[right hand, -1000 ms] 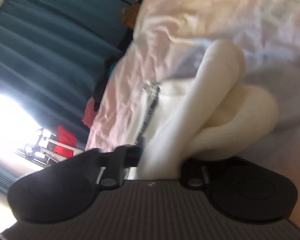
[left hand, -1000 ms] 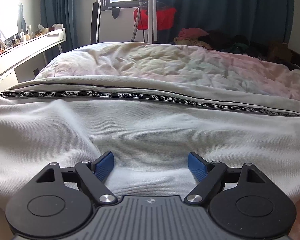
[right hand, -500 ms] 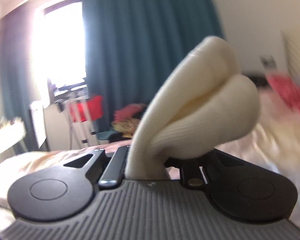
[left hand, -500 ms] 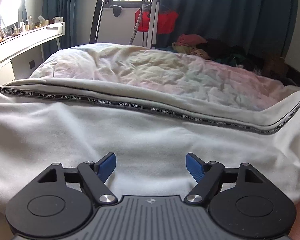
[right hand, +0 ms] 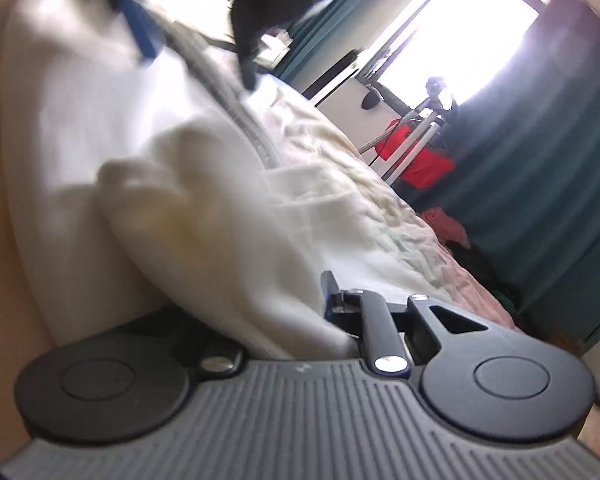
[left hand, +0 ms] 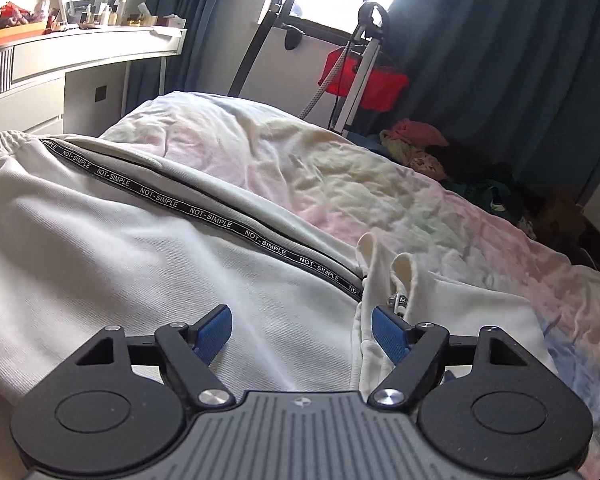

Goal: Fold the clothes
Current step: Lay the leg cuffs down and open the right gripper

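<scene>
On the bed, the right gripper, apparently clamped on a cream jacket edge, is carrying it toward nine o'clock, while the left gripper, wide open and empty, is hovering to pin the fold.

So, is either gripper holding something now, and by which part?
The right gripper holds the white jacket by a bunched fold; which part is unclear. The left gripper is open, holding nothing.

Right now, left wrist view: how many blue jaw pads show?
2. One pad is over the white jacket; the other sits beside its zip pull. None hidden.
</scene>
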Motion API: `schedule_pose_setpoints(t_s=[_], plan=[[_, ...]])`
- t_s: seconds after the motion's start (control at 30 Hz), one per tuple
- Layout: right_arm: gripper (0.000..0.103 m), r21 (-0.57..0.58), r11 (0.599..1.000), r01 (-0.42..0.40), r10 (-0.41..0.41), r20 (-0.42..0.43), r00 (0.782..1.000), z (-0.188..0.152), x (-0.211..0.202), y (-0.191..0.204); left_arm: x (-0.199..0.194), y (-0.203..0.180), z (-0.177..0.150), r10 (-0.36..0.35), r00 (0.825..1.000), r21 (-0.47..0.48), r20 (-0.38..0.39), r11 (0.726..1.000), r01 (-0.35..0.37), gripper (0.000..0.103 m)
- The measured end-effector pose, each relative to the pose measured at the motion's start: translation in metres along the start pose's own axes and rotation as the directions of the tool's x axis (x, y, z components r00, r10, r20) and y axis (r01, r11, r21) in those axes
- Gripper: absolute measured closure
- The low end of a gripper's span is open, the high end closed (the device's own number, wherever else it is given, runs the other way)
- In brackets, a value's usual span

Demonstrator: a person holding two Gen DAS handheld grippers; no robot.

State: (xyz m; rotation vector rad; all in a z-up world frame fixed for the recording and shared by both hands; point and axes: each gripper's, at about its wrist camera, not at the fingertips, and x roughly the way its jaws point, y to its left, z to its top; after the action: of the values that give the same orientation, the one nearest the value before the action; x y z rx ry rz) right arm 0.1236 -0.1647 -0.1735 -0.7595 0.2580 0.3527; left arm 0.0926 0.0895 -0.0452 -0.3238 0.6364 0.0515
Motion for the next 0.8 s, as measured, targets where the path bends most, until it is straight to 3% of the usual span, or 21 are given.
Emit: schedule_pose_setpoints(t_s=[0.13, 0.3, 0.4, 0.43, 0.47, 0.53, 0.6, 0.67, 0.8], plan=[[0.085, 0.07, 0.997, -0.026, 0.027, -0.02, 0.999, 0.006, -0.006, -0.013, 0.001, -0.002, 0.0, -0.018, 1.0, 0.006, 0.007, 1.0, 0.018, 0.024], [0.083, 0.079, 0.996, -0.042, 0.047, -0.064, 0.997, 0.019, -0.011, -0.008, 0.006, -0.002, -0.001, -0.034, 0.999, 0.024, 0.013, 0.999, 0.034, 0.024], [0.077, 0.103, 0.993, -0.066, 0.075, -0.091, 0.993, 0.024, -0.016, -0.008, 0.01, 0.002, 0.001, -0.046, 0.999, -0.003, -0.018, 0.999, 0.046, 0.024], [0.066, 0.156, 0.982, -0.105, 0.122, -0.102, 0.987, 0.023, -0.018, -0.016, 0.01, 0.003, 0.001, -0.055, 0.998, -0.01, -0.024, 0.998, 0.055, 0.024], [0.046, 0.227, 0.963, -0.146, 0.174, -0.111, 0.978, 0.023, -0.021, -0.026, 0.01, 0.004, 0.001, -0.066, 0.997, -0.015, -0.027, 0.998, 0.065, 0.024], [0.017, 0.386, 0.896, -0.217, 0.281, -0.116, 0.953, 0.02, -0.033, -0.046, 0.006, 0.003, 0.001, -0.078, 0.997, -0.014, -0.02, 0.997, 0.077, 0.024], [0.015, 0.516, 0.816, -0.261, 0.359, -0.099, 0.928, 0.015, -0.05, -0.063, 0.001, 0.003, 0.0, -0.092, 0.996, -0.014, -0.008, 0.996, 0.092, 0.023], [0.015, 0.601, 0.755, -0.261, 0.387, -0.087, 0.918, 0.009, -0.067, -0.078, -0.006, 0.002, -0.001, -0.111, 0.994, -0.02, 0.002, 0.994, 0.111, 0.022], [0.015, 0.762, 0.62, -0.185, 0.361, -0.069, 0.93, -0.007, -0.083, -0.12, -0.019, -0.003, -0.01, -0.181, 0.983, -0.02, 0.003, 0.983, 0.181, 0.022]])
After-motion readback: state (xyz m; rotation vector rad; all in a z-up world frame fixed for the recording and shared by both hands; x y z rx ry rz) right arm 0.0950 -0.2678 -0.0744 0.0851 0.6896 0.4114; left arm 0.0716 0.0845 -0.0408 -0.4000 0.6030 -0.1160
